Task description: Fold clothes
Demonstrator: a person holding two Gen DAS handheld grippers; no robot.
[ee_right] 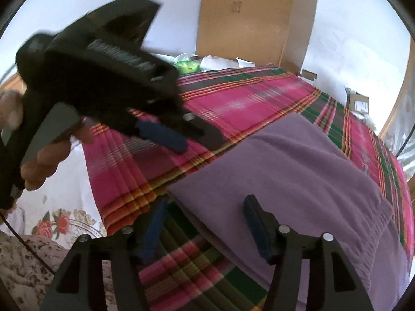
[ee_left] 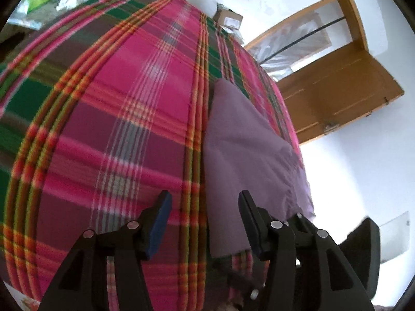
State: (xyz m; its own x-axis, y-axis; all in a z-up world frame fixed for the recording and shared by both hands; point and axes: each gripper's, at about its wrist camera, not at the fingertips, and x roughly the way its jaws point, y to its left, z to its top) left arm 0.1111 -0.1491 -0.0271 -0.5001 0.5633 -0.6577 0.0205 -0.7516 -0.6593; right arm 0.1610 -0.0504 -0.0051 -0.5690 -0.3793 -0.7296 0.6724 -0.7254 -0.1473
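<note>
**Hovering over the purple cloth with both claws empty**

Lying flat on the plaid bedspread, the purple garment is just ahead of my right gripper, reaching under its right finger. I see this claw wide open, holding nothing. My left gripper is also wide open and empty, with the garment ahead and right of it. A hand holds that gripper.
</note>
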